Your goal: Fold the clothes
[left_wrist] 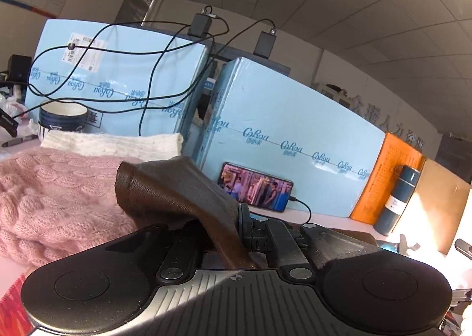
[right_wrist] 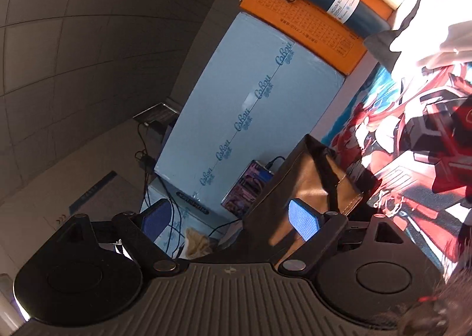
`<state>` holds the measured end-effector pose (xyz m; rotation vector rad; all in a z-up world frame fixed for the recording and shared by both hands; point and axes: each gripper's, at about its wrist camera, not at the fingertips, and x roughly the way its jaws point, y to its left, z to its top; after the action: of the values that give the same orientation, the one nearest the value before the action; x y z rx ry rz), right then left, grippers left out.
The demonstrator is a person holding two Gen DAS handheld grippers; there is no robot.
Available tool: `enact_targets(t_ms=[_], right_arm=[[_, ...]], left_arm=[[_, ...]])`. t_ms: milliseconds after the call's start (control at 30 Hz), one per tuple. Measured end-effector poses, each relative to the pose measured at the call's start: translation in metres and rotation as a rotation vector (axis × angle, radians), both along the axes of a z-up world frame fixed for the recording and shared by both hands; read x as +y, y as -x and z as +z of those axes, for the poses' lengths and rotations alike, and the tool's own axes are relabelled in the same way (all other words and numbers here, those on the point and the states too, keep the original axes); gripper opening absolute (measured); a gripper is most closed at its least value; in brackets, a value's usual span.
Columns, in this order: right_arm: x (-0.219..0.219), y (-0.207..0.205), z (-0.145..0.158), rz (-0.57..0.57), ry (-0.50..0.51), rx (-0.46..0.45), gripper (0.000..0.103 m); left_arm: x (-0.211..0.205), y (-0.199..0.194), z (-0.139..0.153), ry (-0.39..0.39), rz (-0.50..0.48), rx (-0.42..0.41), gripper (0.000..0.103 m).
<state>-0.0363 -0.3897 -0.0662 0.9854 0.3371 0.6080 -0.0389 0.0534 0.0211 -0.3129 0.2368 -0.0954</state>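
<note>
In the left wrist view my left gripper [left_wrist: 233, 235] is shut on a brown furry garment [left_wrist: 177, 191], which drapes up and over the fingers and hides their tips. A pink knit sweater [left_wrist: 56, 197] lies at the left, with a white knit garment [left_wrist: 118, 141] folded behind it. In the right wrist view my right gripper [right_wrist: 230, 218] is open, its blue pads [right_wrist: 303, 221] wide apart. The brown garment [right_wrist: 309, 176] hangs between and just beyond the fingers, touching the right pad, not clamped.
Light blue boxes [left_wrist: 295, 141] stand along the back with black cables [left_wrist: 153, 70] draped over them. A phone [left_wrist: 255, 187] playing video leans on one. A dark blue flask [left_wrist: 398, 200], an orange box [left_wrist: 386, 176], stacked bowls [left_wrist: 63, 116] and a printed mat [right_wrist: 413, 159] are nearby.
</note>
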Motion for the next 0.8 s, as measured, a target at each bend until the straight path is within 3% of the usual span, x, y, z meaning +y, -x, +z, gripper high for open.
enact_targets(t_ms=[133, 267, 433, 600, 667, 800], right_arm=[[0.016, -0.011, 0.002, 0.073, 0.075, 0.028, 0.086], [0.007, -0.011, -0.007, 0.095, -0.023, 0.040, 0.086], [-0.004, -0.009, -0.011, 0.126, -0.114, 0.017, 0.088], [-0.010, -0.009, -0.013, 0.148, -0.174, 0.004, 0.092], [-0.011, -0.009, -0.014, 0.151, -0.181, 0.008, 0.092], [-0.007, -0.011, -0.012, 0.149, -0.134, 0.035, 0.094]], left_arm=[[-0.027, -0.001, 0.015, -0.013, -0.053, -0.076, 0.004], [-0.066, -0.008, 0.024, -0.028, -0.155, -0.124, 0.004], [-0.121, -0.022, 0.018, -0.037, -0.337, -0.115, 0.004], [-0.177, -0.037, -0.008, -0.122, -0.462, -0.039, 0.004], [-0.194, -0.040, -0.020, -0.192, -0.523, 0.006, 0.005], [-0.210, -0.040, -0.036, -0.300, -0.638, 0.103, 0.025]])
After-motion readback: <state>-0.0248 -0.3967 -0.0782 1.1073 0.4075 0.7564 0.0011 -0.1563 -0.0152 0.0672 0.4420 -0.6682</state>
